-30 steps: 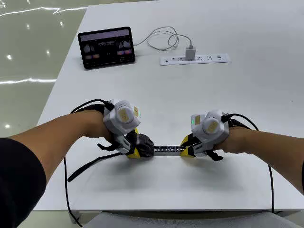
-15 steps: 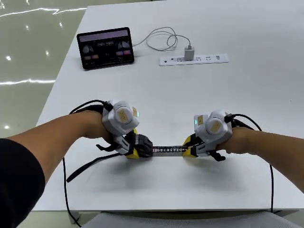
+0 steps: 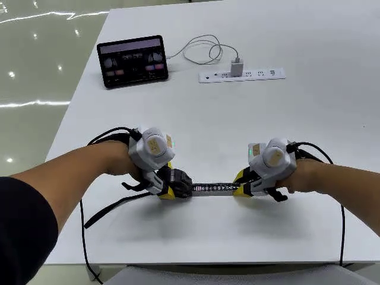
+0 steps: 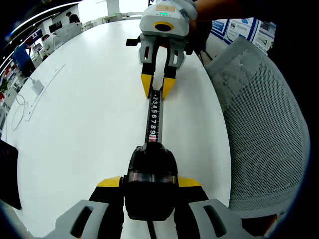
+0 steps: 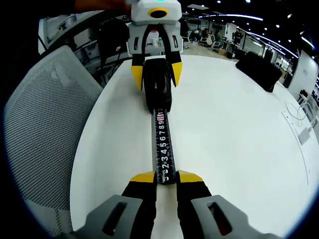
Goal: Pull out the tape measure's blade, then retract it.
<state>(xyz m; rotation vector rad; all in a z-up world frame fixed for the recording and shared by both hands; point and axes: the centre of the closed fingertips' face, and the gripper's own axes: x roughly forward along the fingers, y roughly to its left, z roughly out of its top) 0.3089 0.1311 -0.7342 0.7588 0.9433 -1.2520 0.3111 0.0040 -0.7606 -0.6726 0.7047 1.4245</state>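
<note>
White table [image 3: 208, 119], head view: near its front edge the left gripper [image 3: 168, 180] clamps the black tape measure [image 3: 181, 183], and the right gripper [image 3: 239, 185] pinches the drawn-out blade [image 3: 214, 188]. Left gripper view: jaws closed tight around the tape measure. Right gripper view: jaws pinched on the blade's tip, numerals facing up.

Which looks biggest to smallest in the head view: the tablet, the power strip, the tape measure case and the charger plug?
1. Tablet, largest.
2. Power strip, long but thin.
3. Tape measure case, partly covered and nearer the camera, so its rank against the strip is unsure.
4. Charger plug, smallest.
</note>
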